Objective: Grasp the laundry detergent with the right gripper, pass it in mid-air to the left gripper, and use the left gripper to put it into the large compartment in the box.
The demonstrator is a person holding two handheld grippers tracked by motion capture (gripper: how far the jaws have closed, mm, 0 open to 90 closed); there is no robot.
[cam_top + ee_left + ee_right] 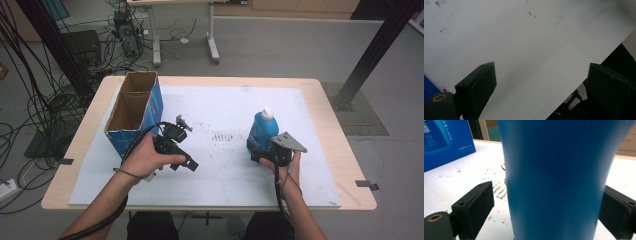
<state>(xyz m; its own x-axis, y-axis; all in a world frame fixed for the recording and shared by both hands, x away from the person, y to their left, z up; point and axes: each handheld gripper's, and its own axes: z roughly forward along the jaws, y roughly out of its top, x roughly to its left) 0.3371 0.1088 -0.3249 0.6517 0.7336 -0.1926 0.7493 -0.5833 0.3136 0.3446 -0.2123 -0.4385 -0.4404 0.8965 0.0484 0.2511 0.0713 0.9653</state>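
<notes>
High view | blue bottle (pixel 263 131) stands upright on the desk (pixel 330 135), right in front of the right tongs (pixel 260 156), between their open jaws, left pad (pixel 477 205) not touching | left tongs (pixel 186 162) wide, empty, farther away.

Lab or robotics workspace.
Black frame posts (pixel 372 47), cable tangle (pixel 30 107) on grey floor, desktop computer tower (pixel 127 32), bare work table (pixel 330 130) with white mat (pixel 225 175).
</notes>
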